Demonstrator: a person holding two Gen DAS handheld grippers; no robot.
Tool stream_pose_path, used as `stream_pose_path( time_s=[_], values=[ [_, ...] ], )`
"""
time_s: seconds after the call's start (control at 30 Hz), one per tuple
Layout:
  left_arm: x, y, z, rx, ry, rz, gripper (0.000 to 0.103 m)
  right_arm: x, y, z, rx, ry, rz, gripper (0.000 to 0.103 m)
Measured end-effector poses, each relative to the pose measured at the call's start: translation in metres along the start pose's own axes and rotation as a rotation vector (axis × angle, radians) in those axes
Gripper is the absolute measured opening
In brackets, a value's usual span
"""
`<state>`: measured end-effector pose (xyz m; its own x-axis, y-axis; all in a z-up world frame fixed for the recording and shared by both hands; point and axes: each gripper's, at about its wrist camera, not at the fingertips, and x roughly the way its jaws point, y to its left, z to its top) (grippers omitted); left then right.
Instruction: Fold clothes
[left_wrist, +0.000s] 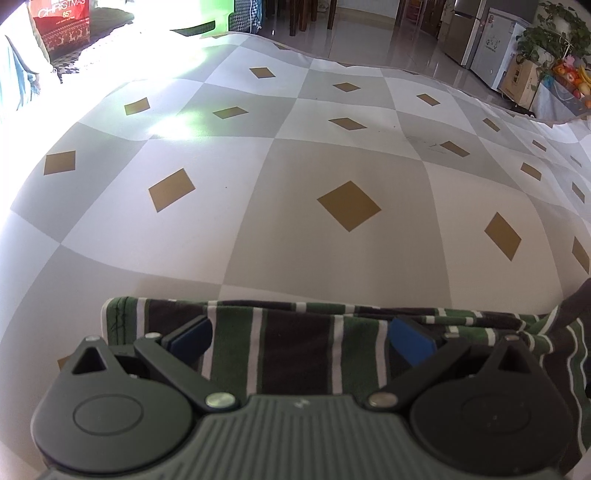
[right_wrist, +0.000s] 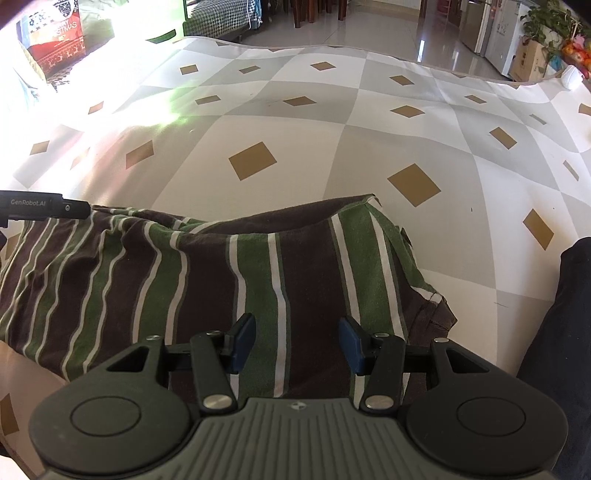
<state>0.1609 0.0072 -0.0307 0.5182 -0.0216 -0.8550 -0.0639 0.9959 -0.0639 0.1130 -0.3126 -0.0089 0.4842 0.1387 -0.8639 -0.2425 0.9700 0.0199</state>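
Below, one striped garment (right_wrist: 207, 273) on one checked mat (left_wrist: 332, 166), left tongs (left_wrist: 299, 341) and right tongs (right_wrist: 297, 341) both parted, gripping nothing.

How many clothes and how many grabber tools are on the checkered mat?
Striped garment: 1
Tools: 2, the left tool and the right tool
Total: 3, all over the checkered mat

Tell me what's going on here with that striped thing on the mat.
A person is folding a green, brown and white striped garment on a checked mat, with a handheld gripper in each hand. The left gripper and right gripper both hang over the cloth with jaws open, gripping nothing. The garment lies partly bunched, its far edge doubled over.
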Motion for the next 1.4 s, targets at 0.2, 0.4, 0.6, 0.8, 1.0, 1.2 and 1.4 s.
stream_pose_path(
  time_s=[0.2, 0.4, 0.6, 0.8, 1.0, 1.2, 1.4],
  values=[
    [-0.003, -0.024, -0.010, 0.077, 0.006, -0.026, 0.103, 0.008, 0.009, 0.015, -0.019, -0.019, -0.007, 0.048],
    [0.005, -0.028, -0.017, 0.099, 0.024, -0.018, 0.103, 0.023, 0.025, 0.026, -0.062, -0.011, -0.023, 0.048],
    [0.010, -0.025, -0.016, 0.108, 0.009, 0.016, 0.103, 0.038, 0.025, 0.031, -0.019, -0.007, -0.063, 0.049],
    [0.015, -0.017, -0.012, 0.107, -0.011, 0.025, 0.103, 0.042, 0.020, 0.039, 0.080, 0.003, -0.099, 0.049],
    [0.020, -0.011, -0.005, 0.113, -0.033, 0.021, 0.103, 0.041, 0.020, 0.039, 0.076, 0.008, -0.107, 0.049],
    [0.026, -0.009, 0.002, 0.125, -0.040, 0.014, 0.103, 0.039, 0.019, 0.036, 0.073, 0.019, -0.110, 0.050],
    [0.020, -0.008, 0.005, 0.115, -0.029, -0.019, 0.103, 0.035, 0.017, 0.033, 0.084, 0.032, -0.100, 0.051]
  ],
)
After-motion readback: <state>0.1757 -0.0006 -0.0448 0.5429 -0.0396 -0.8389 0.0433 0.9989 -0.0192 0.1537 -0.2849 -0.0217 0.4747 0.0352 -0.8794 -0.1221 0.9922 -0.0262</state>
